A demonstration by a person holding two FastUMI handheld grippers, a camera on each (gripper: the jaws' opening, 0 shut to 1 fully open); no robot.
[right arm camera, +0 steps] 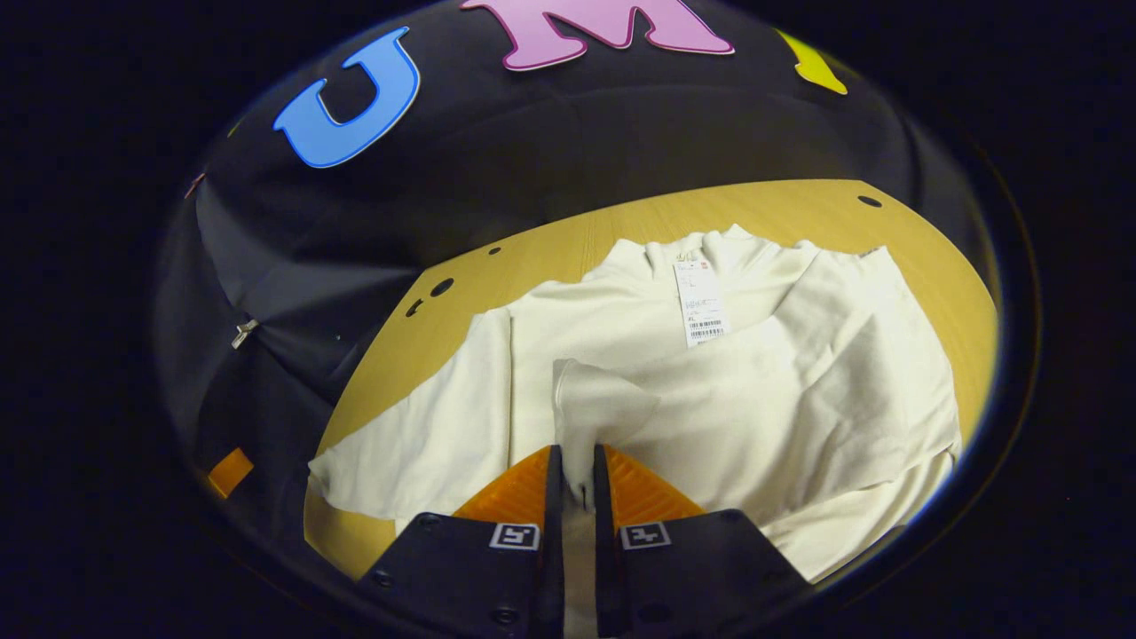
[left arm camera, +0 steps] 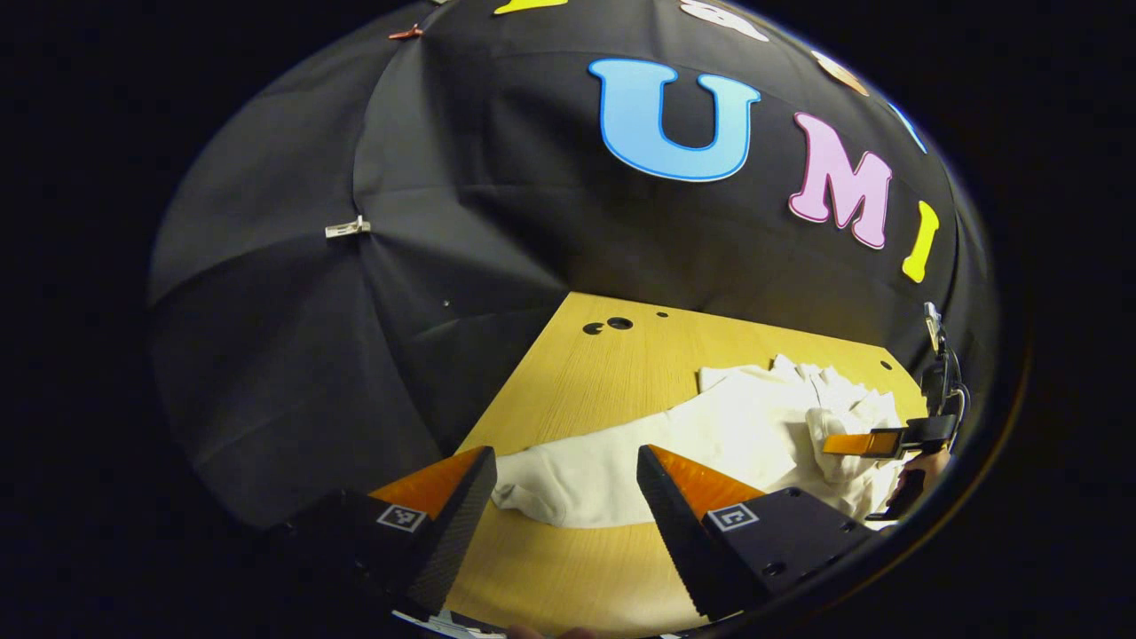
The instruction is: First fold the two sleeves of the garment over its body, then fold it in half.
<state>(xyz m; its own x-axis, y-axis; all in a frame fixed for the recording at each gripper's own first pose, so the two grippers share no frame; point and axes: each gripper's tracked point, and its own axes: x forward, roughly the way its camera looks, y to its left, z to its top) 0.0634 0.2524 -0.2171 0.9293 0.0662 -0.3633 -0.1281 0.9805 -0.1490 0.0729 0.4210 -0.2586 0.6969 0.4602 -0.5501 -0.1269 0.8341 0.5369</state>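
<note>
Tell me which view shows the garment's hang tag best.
The right gripper view: the hang tag lies face-up near the collar of the white garment. In the left gripper view the garment appears side-on; I can't make out a tag.

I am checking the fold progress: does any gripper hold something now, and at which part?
The right gripper pinches the white garment by a sleeve end; the left gripper is open, holding nothing.

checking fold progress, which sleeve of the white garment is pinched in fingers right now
The sleeve held by the right gripper, lifted over the body. The other sleeve lies flat, spread on the table.
</note>
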